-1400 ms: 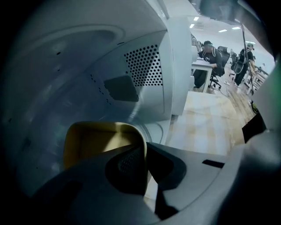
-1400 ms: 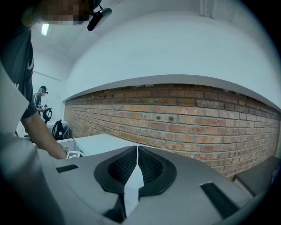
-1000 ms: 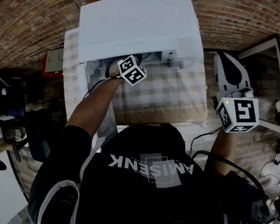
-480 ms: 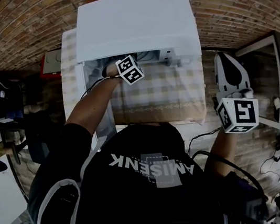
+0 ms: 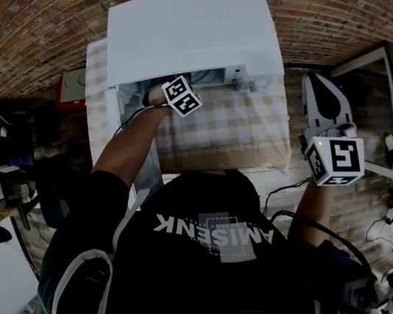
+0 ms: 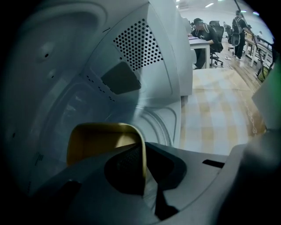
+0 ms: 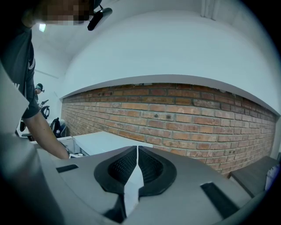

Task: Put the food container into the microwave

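Food container [image 6: 99, 140], yellow w/ rounded corners, sits inside the microwave [image 5: 192, 29] cavity, low and to the left of the left gripper [image 6: 143, 151]. Jaws pinch its right-hand wall edge-on, one pad inside, one outside. Open side faces toward the cam and up; inner walls visible. Long axis: can't tell, lower part hidden behind the gripper body.

Right gripper [image 7: 137, 151]: jaws pressed together, nothing betw. them, held off to the right, well apart from the microwave, aimed at the brick wall [image 7: 175, 114].

Left gripper view alone shows the container, plus the perforated cavity wall [image 6: 136, 41] and checked cloth [image 6: 219, 114] outside the opening. Head view shows only the white microwave top w/ the left arm reaching under it; container not visible there.
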Available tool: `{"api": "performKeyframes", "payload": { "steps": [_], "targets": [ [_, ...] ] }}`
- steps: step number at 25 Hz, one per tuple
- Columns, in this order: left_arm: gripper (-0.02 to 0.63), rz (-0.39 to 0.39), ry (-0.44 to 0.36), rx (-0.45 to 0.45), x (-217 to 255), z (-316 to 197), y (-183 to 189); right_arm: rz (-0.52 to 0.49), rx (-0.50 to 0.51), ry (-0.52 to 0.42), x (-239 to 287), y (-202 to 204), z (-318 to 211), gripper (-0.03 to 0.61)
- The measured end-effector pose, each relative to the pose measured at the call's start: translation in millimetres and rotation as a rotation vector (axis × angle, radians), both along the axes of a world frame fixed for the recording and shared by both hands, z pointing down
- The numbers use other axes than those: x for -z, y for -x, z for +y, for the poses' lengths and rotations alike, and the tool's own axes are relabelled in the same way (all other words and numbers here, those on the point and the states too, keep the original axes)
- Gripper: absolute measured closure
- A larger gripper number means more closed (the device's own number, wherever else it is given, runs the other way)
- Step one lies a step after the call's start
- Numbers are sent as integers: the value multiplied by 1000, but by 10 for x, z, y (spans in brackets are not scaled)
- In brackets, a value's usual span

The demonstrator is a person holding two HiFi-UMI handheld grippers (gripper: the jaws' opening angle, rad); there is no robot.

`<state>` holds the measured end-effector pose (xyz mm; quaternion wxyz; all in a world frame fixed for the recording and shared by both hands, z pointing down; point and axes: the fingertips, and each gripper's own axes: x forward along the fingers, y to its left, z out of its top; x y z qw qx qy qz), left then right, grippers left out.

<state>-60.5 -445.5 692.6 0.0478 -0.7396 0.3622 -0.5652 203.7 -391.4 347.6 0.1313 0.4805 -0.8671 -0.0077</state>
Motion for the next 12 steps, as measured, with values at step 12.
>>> {"api": "performKeyframes", "payload": {
  "steps": [12],
  "targets": [
    [597, -39, -6, -60, -28, 72, -47, -1, 6, -6, 13, 34, -7, 535]
  ]
}}
